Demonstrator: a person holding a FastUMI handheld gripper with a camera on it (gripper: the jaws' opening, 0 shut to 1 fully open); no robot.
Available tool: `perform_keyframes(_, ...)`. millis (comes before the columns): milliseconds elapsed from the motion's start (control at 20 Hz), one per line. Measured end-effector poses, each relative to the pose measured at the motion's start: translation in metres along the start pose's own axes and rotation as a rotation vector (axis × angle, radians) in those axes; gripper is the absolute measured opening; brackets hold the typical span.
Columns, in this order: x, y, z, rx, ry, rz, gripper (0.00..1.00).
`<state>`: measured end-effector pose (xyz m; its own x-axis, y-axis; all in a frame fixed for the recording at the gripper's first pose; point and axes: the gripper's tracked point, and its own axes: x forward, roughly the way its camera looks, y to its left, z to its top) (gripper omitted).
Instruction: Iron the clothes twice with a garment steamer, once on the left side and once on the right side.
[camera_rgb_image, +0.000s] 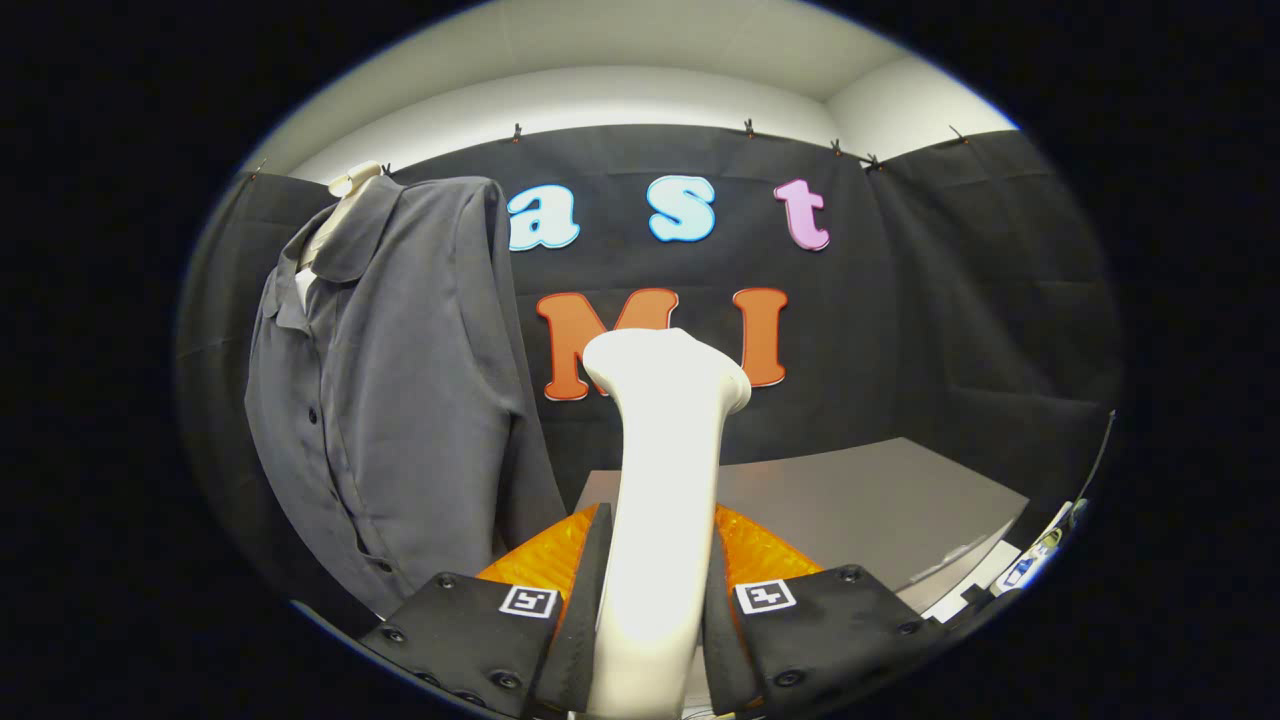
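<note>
Gripping the garment steamer (662, 470) by its handle, with both fingers of the gripper (655, 600) pressing on either side of the pale shaft; clenching this way to keep the tool rigid and steerable for long strokes. Rising upright from between the fingers, with the flared head (668, 365) tipping a little forward at the top, probably so the steam face can meet hanging cloth squarely. Not yet touching the garment: standing well apart from the grey shirt (390, 400), which is hanging off to the left beyond the fingers. Draping over a pale mannequin form (345, 205), collar up and button placket running down the front, most likely so the fabric falls flat and free for vertical passes on each half. Hanging ahead of the table's (880, 490) left edge rather than lying on it, leaving both sides reachable. Resting at the table's right corner, some papers and small items (1010, 570), too blurred to identify. Judging from the gap, neither the left nor the right pass looks under way; swinging left and closing in seems the next need.
</note>
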<state>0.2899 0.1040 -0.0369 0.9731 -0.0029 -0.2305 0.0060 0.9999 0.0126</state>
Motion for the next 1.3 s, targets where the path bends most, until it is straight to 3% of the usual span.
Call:
perform_keyframes(350, -0.078, 0.020, 0.005, -0.017, -0.083, -0.084, 0.51)
perform_keyframes(750, -0.109, 0.054, -0.005, 0.008, -0.114, -0.114, 0.51)
perform_keyframes(1000, -0.108, 0.114, 0.000, -0.046, -0.142, -0.030, 0.50)
perform_keyframes(1300, -0.088, 0.214, -0.018, -0.084, -0.113, 0.156, 0.51)
